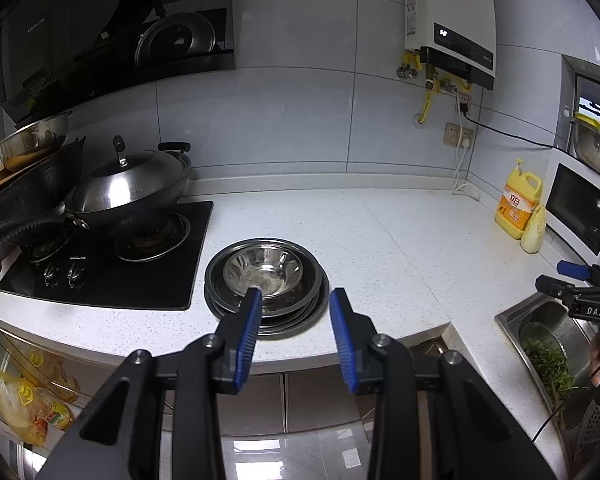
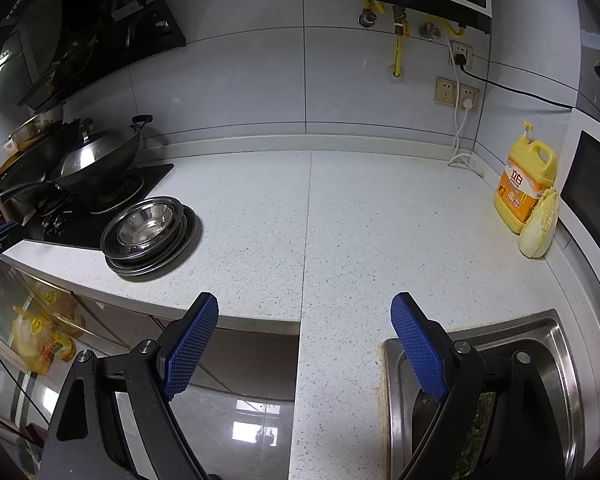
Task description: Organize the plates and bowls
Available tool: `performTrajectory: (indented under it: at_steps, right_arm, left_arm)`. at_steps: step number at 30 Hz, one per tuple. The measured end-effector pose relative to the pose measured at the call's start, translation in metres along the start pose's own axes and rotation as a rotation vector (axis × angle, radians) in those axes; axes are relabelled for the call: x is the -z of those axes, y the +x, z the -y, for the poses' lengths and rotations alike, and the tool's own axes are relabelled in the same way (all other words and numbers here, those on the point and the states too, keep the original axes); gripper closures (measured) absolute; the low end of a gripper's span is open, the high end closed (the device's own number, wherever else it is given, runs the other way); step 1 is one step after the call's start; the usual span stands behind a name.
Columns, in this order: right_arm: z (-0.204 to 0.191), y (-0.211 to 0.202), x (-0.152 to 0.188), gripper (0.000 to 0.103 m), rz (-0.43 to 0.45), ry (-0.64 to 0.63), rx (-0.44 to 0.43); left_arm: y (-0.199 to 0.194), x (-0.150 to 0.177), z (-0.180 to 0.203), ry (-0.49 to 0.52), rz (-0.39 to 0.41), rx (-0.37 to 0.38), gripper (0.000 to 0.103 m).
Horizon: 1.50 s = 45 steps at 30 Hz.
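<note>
A steel bowl [image 1: 263, 270] sits on a stack of steel plates [image 1: 268, 316] on the speckled tabletop [image 1: 400, 248], just right of the black stove [image 1: 108, 272], at lower centre of the left wrist view. The left claw [image 1: 296, 300] hangs above the stack's near rim, jaws apart, holding nothing. The right claw [image 2: 304, 308] is spread wide and empty at the bottom of its frame, beside the sink [image 2: 556, 344], well apart from the stack at middle left.

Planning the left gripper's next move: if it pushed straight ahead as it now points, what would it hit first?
Probably the stack of steel plates with the bowl on top: the open left gripper points right at its near rim. Depth is hard to judge.
</note>
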State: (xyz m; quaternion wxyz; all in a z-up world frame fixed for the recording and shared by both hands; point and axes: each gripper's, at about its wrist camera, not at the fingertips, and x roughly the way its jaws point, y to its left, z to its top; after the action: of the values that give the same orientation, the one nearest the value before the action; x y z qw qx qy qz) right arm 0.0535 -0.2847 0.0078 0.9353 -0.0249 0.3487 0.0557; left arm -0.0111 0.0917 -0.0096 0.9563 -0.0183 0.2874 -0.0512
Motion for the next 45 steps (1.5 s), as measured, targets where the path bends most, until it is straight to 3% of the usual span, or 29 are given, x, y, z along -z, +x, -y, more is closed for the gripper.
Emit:
performTrajectory:
  at_steps: [29,32,45]
  right_arm:
    - [0.004,-0.002,0.004,0.018,-0.009,-0.001,-0.021]
    - [0.004,-0.001,0.003,0.017,-0.011,-0.006,-0.026]
    - [0.004,0.002,0.0,0.002,-0.003,-0.003,-0.037]
  left_arm:
    - [-0.008,0.004,0.005,-0.023,0.007,0.011,0.069]
    - [-0.008,0.005,0.006,-0.019,-0.004,0.006,0.045]
    - [0.0,0.0,0.008,-0.034,-0.035,-0.023,0.044]
